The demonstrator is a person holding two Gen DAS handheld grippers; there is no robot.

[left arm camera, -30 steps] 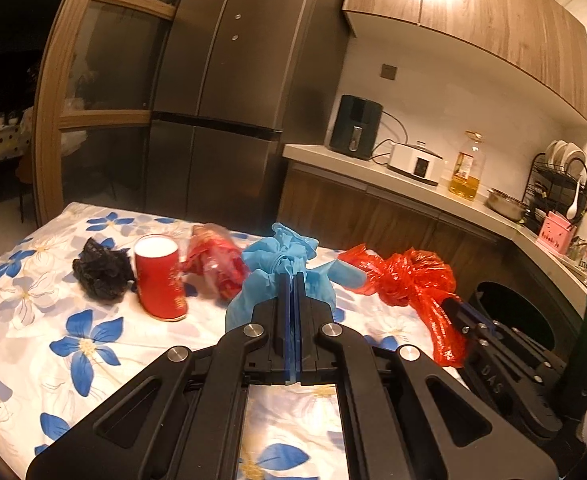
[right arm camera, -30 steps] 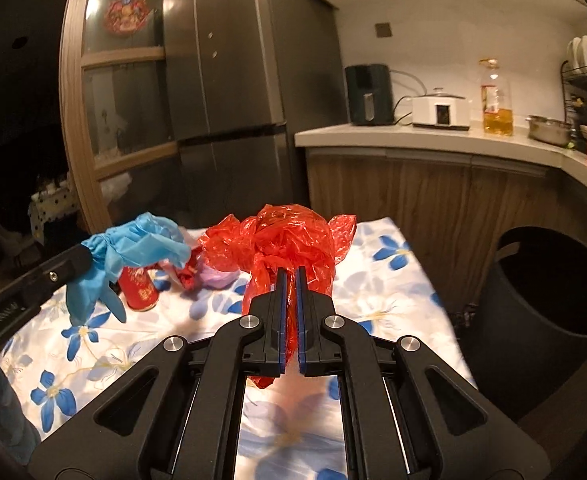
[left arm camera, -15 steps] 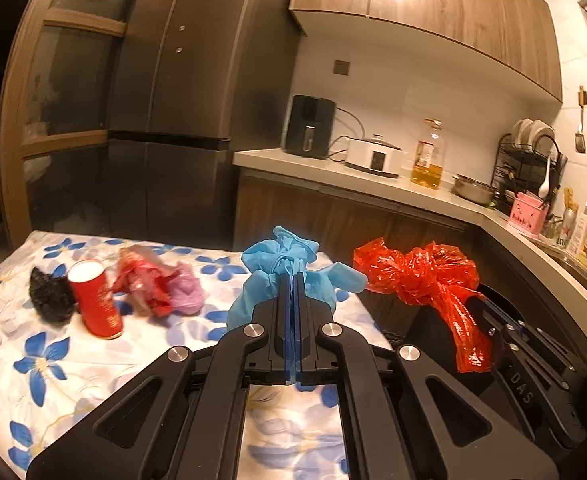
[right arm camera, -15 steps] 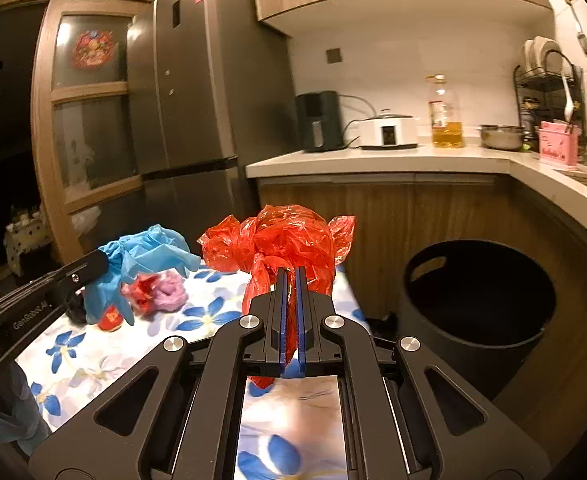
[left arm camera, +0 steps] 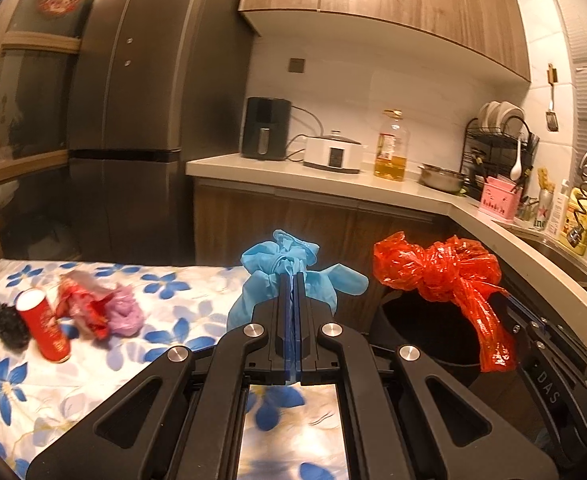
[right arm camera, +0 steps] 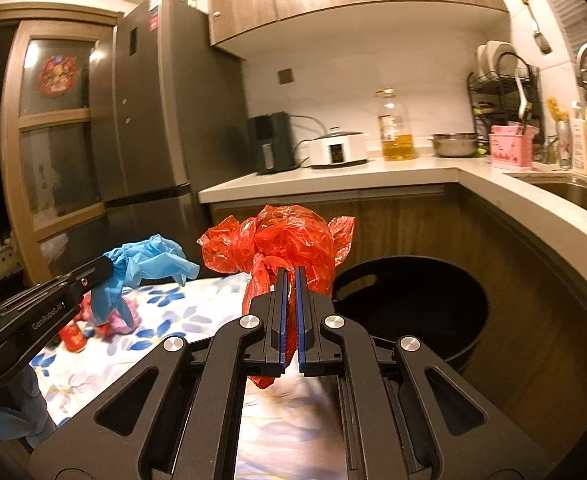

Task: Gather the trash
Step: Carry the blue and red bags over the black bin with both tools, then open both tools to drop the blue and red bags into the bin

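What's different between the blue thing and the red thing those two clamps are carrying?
The blue gloves are matte, soft rubber with finger shapes sticking out; the red plastic bag is shiny, crinkled film. The gloves sit in the left gripper above the flowered tablecloth, while the bag, in the right gripper, hangs by the black bin. The bag trails a long tail downward; the gloves bunch up. Both are crumpled trash, pinched off the table.

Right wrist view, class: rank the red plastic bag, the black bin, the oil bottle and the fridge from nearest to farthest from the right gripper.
1. red plastic bag, clamped in the right gripper.
2. black bin, just beyond, to the right.
3. oil bottle on the far counter and fridge at left: too close to call.
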